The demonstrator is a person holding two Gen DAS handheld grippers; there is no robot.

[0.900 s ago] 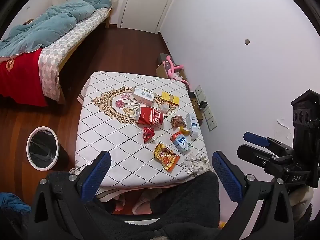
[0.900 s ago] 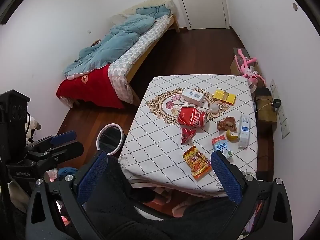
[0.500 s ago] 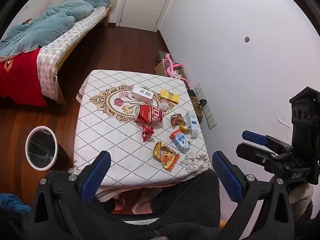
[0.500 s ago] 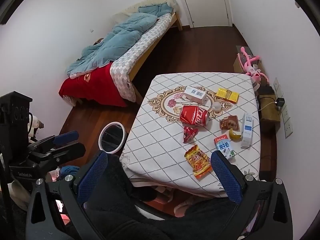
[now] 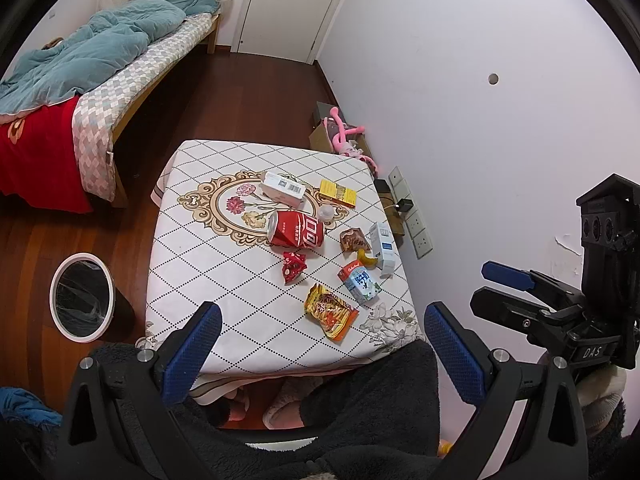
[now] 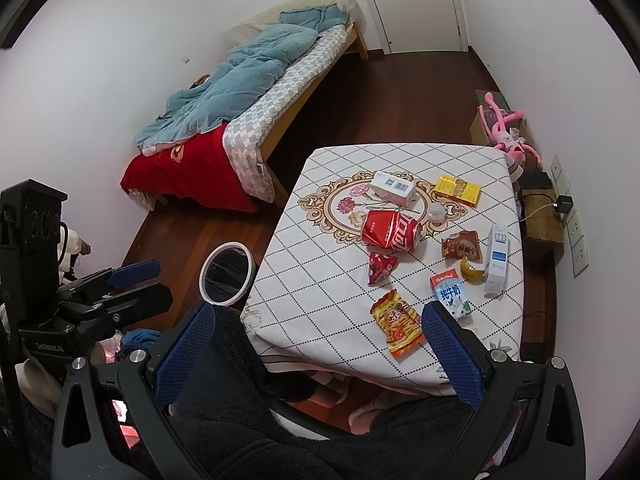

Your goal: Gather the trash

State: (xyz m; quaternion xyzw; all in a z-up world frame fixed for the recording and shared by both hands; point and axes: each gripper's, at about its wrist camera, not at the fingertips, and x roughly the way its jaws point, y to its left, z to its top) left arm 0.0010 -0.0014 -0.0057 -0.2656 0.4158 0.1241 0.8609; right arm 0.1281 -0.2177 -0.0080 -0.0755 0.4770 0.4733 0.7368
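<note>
Trash lies on the table: a crushed red can, an orange snack bag, a small red wrapper, a milk carton, a brown wrapper, a banana peel, white boxes and a yellow pack. A white-rimmed bin stands on the floor to the table's left. My left gripper and right gripper are open and empty, held above the near table edge.
A bed with blue duvet and red blanket stands at the left. A wall with sockets is close on the table's right. A pink toy and box lie beyond the table. My lap in dark fleece fills the foreground.
Both views have shifted slightly toward the table; the trash items look a little nearer. Both grippers remain open and empty.
</note>
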